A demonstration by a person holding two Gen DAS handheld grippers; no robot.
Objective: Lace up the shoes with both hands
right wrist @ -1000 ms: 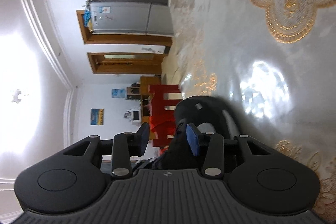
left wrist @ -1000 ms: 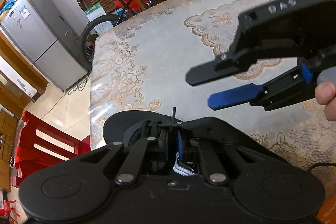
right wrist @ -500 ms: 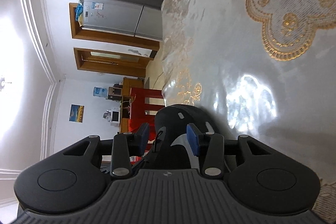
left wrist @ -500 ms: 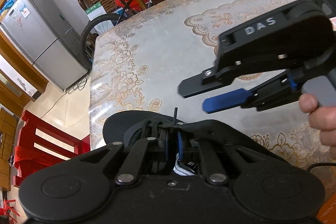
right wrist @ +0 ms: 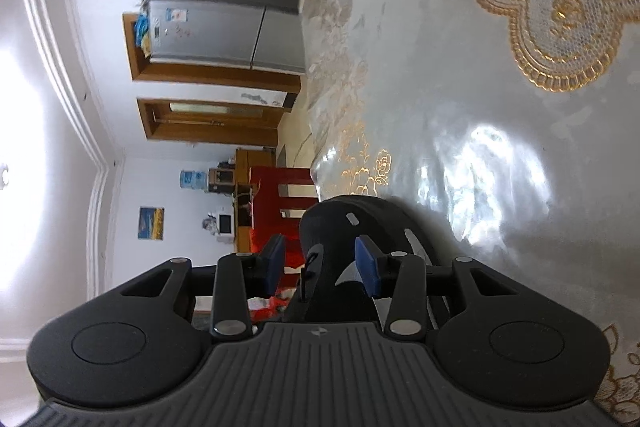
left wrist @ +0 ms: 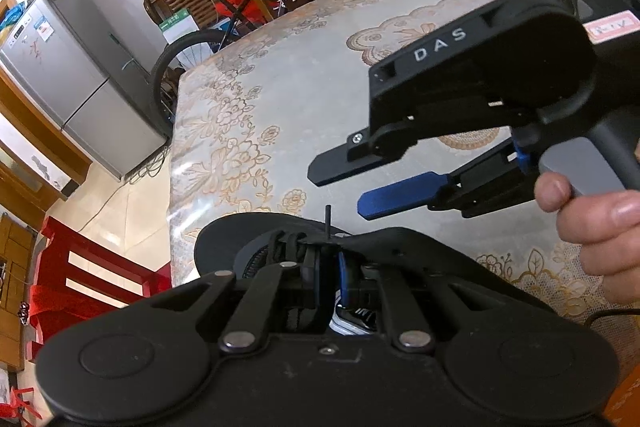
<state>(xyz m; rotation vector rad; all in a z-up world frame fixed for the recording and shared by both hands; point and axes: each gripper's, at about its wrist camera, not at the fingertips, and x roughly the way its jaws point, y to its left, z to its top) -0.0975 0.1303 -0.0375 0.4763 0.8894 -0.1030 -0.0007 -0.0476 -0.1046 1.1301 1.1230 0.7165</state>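
Your left gripper (left wrist: pixel 328 279), low in its frame, is pinched on the black lace (left wrist: pixel 328 219) above the black shoe (left wrist: pixel 224 239) at the table edge (left wrist: pixel 176 163). Your right gripper (right wrist: pixel 320 263) gapes, holding nothing, the lace tip between its pads.

The white raised letters "DAS" stand on the black housing of the right gripper (left wrist: pixel 352 187), seen from the left wrist camera. A pink label (left wrist: pixel 610 25) on the same gripper's body, behind that housing, carries marks too blurred to read. The stickers on the grey fridge (left wrist: pixel 76 75) and the print on the green-and-white box (left wrist: pixel 178 25) beside the bicycle wheel are too small to make out. In the right wrist view, a small logo mark sits on the ribbed grey cover (right wrist: pixel 318 333), without letters.
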